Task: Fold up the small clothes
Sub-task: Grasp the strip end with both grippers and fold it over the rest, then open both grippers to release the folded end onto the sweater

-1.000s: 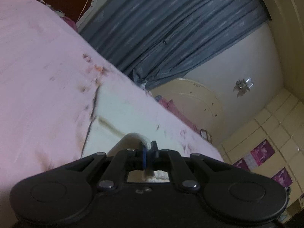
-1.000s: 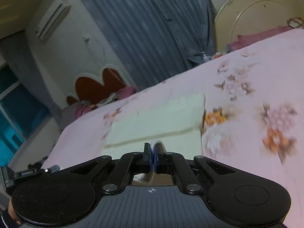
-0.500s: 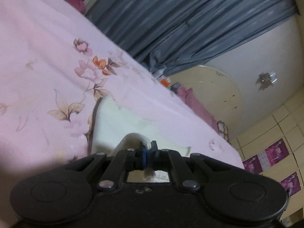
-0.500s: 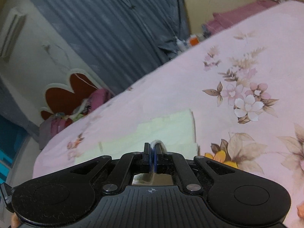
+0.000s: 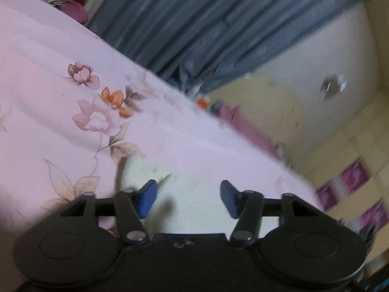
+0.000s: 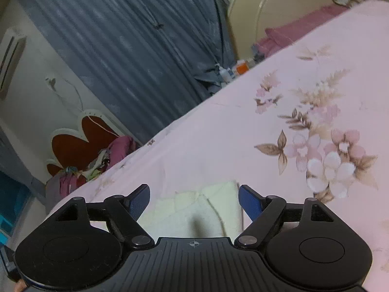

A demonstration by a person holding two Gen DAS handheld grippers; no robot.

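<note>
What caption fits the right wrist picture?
Right gripper opening above a folded cream cloth on pink flowered bedsheet.

light: dim indoor, warm-pink cast, no source in view | left wrist: heavy motion blur on curtain (image 5: 218, 24) and far wall | right wrist: sharper, grainy | shadows: soft dark smear on cream cloth (image 6: 194, 209) | edges: fisheye bend, dark vignette corners

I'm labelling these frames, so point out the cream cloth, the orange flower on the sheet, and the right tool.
cream cloth (image 6: 194, 209): right wrist view, folded top layer.
orange flower (image 5: 112, 96): left wrist view, its petals.
right tool (image 6: 194, 198): right wrist view, midway between its opening fingertips.
</note>
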